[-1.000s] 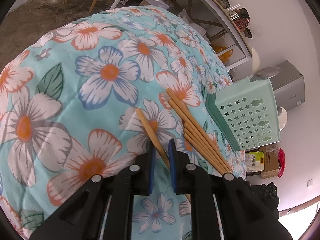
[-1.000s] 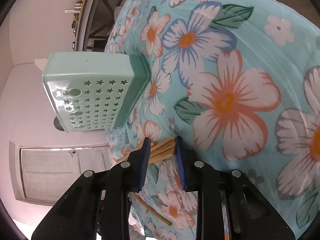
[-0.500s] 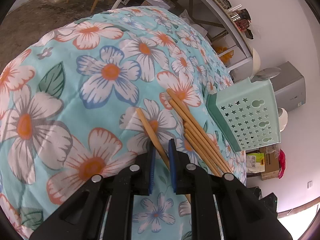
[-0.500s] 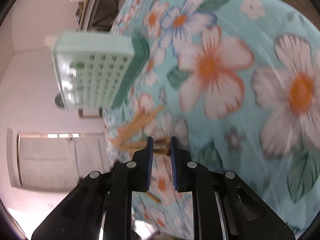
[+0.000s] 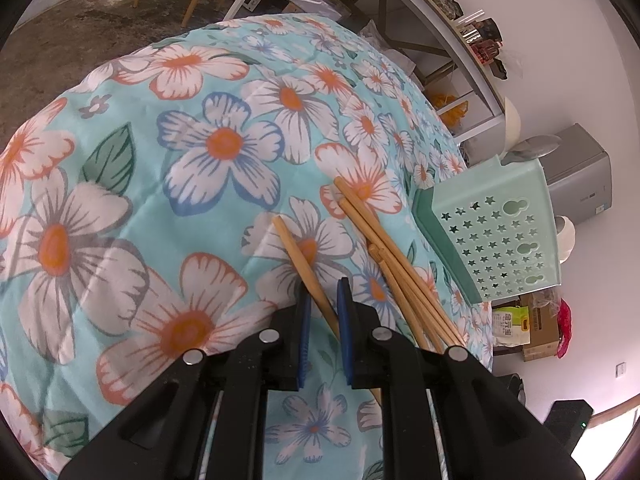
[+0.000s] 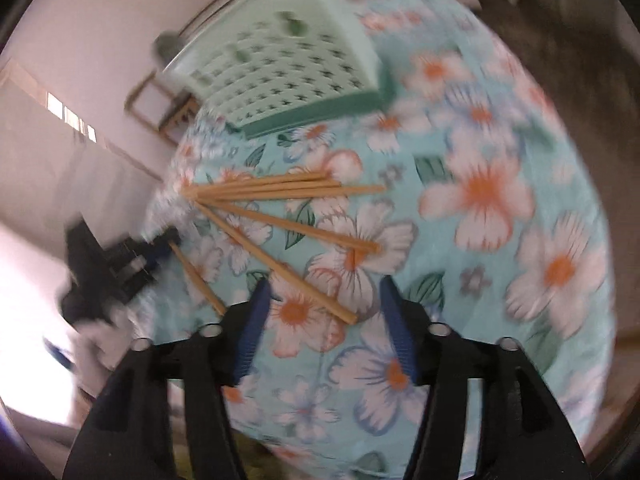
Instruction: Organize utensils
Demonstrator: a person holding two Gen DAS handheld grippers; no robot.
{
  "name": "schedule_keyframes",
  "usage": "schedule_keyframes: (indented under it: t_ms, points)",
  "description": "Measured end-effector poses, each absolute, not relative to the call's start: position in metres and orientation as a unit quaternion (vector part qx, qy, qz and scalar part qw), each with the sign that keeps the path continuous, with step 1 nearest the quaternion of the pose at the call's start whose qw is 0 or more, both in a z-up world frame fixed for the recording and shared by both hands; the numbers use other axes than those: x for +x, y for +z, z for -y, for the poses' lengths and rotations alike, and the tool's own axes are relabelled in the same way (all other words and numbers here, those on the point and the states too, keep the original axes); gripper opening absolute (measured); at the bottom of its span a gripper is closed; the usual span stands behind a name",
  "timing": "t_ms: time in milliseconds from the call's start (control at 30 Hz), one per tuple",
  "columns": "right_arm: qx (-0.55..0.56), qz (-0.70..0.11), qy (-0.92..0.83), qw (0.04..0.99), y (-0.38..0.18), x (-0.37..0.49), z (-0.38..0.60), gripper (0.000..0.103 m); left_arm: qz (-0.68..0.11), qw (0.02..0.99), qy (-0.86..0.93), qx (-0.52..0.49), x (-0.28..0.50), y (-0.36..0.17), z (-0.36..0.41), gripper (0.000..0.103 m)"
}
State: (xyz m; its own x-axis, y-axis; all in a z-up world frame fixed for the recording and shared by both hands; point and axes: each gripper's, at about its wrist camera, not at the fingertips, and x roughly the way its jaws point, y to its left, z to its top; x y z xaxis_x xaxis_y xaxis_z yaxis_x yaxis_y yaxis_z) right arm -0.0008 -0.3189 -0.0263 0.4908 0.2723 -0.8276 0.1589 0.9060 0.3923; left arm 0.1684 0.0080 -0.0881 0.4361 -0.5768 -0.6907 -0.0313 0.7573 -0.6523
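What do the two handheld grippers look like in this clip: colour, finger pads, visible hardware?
Both match: the left gripper and right gripper have matte black plastic bodies, two fingers faced with blue pads, and round silver screw heads on the finger arms. No cables, markings or sleeves show.

- The right gripper (image 6: pixel 324 320) has lifted and rolled; its jaws are opening with nothing gripped.
- The chopsticks (image 6: pixel 280 216) now lie fanned mid-frame, the basket (image 6: pixel 288 68) at the top.
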Motion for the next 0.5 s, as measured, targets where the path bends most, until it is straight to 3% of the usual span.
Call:
schedule_keyframes:
  t_ms: [300, 500]
  points:
    - [0.123, -0.523, 0.027, 0.843, -0.058, 0.01, 0.309, 0.095, -0.501, 0.792, -0.171, -0.304, 0.166, -0.087, -0.011, 0.012]
    - [0.033, -0.519, 0.056, 0.852, -0.066, 0.007, 0.29, 0.095, -0.499, 0.793, -0.167, -0.306, 0.164, -0.086, -0.016, 0.012]
